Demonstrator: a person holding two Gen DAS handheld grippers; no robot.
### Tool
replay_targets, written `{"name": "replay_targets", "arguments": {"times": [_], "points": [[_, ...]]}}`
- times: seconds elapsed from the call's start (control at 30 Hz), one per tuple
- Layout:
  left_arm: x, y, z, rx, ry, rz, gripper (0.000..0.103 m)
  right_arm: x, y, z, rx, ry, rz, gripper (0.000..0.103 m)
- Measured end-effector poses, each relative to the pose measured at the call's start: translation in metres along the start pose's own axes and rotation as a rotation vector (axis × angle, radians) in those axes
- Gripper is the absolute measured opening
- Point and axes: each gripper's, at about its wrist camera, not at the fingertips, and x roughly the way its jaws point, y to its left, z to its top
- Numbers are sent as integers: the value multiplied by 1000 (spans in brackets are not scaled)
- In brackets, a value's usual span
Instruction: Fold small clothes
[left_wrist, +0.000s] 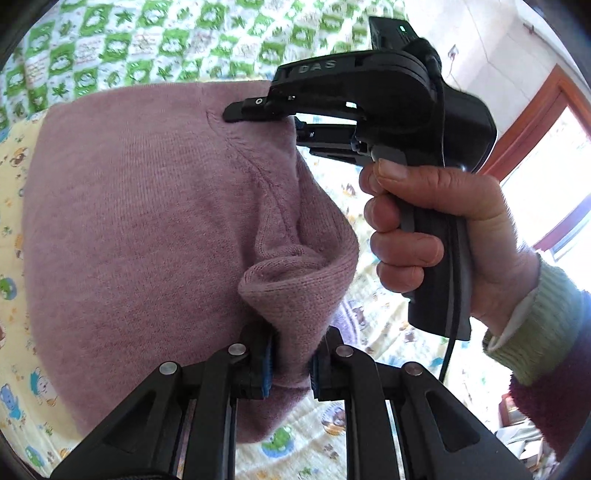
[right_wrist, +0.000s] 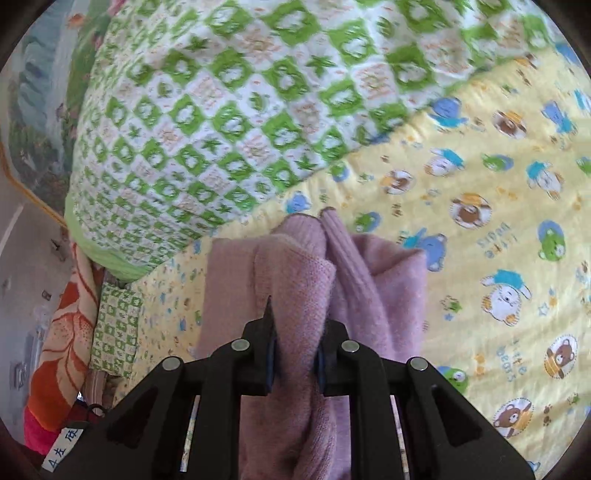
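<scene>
A small mauve knit sweater (left_wrist: 140, 206) hangs lifted over a yellow cartoon-print bed sheet (left_wrist: 369, 206). My left gripper (left_wrist: 291, 369) is shut on a bunched edge of the sweater. In the left wrist view my right gripper (left_wrist: 255, 110), held by a hand (left_wrist: 436, 229), pinches the sweater's upper edge. In the right wrist view my right gripper (right_wrist: 294, 363) is shut on a thick fold of the sweater (right_wrist: 295, 280), which drapes down toward the sheet (right_wrist: 498, 221).
A green-and-white checked quilt (right_wrist: 221, 122) lies bunched at the far side of the bed, also in the left wrist view (left_wrist: 184, 40). An orange floral blanket (right_wrist: 62, 332) sits at the bed's left edge. A window with a wooden frame (left_wrist: 546, 155) is at right.
</scene>
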Motion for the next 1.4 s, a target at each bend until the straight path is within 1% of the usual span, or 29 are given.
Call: {"name": "replay_targets", "arguments": {"times": [0.07, 0.1, 0.17, 0.23, 0.27, 0.33, 0.43, 0.5, 0.57, 0.67, 0.7, 0.73, 0.83, 0.9, 0.97, 1.03, 1.1, 1.13, 1.17, 1.2, 1.27, 1.3, 1.33, 1.4], "points": [[13, 6, 6, 6, 25, 5, 17, 5, -10, -2, 4, 9, -42, 17], [16, 8, 12, 5, 31, 7, 20, 8, -15, -4, 8, 18, -57, 17], [15, 7, 13, 3, 38, 1, 27, 14, -23, -8, 22, 32, -84, 18], [8, 9, 16, -3, 36, -16, 45, 12, -22, -11, 19, 23, -98, 22], [5, 7, 15, -4, 34, -21, 48, 8, -21, -12, 27, 17, -107, 28], [-3, 7, 14, -1, 33, -22, 54, -3, -17, -16, 41, 5, -141, 34], [-18, 7, 4, -2, 21, -30, 60, -30, -11, -31, 69, -52, -168, 36], [-32, 13, -6, -12, 6, -37, 64, -47, -8, -46, 80, -73, -184, 36], [-42, 21, -20, -38, 4, -41, 64, -69, -2, -68, 91, -99, -205, 36], [-57, 32, -43, -97, 7, -48, 64, -98, 14, -98, 114, -126, -203, 36], [-61, 34, -50, -110, 8, -41, 64, -105, 19, -105, 116, -133, -204, 36], [-65, 32, -72, -128, 12, -26, 64, -111, 24, -113, 121, -139, -201, 36], [-73, 50, -89, -185, 22, 16, 64, -117, 32, -123, 137, -137, -175, 36], [-72, 63, -91, -229, 19, 46, 64, -112, 35, -121, 133, -123, -149, 36], [-75, 82, -81, -284, 13, 96, 64, -102, 36, -118, 120, -85, -132, 36], [-87, 96, -79, -334, 6, 116, 66, -85, 36, -111, 82, -43, -146, 36], [-88, 105, -71, -351, 7, 159, 66, -74, 33, -107, 66, -19, -164, 37], [-88, 112, -68, -365, 9, 196, 66, -68, 30, -105, 69, -10, -147, 41], [-87, 116, -65, -381, 9, 207, 66, -61, 27, -103, 67, 5, -130, 48], [-85, 122, -63, -406, 11, 215, 66, -54, 25, -102, 56, 25, -134, 49], [-90, 133, -64, -434, 14, 232, 66, -41, 24, -101, 18, 69, -185, 49], [-89, 138, -62, -444, 14, 246, 66, -38, 23, -102, 7, 85, -185, 49], [-87, 141, -59, -450, 15, 252, 67, -36, 22, -103, -1, 95, -169, 48], [-83, 154, -58, -460, 25, 249, 67, -35, 22, -105, -8, 107, -137, 30]]}}
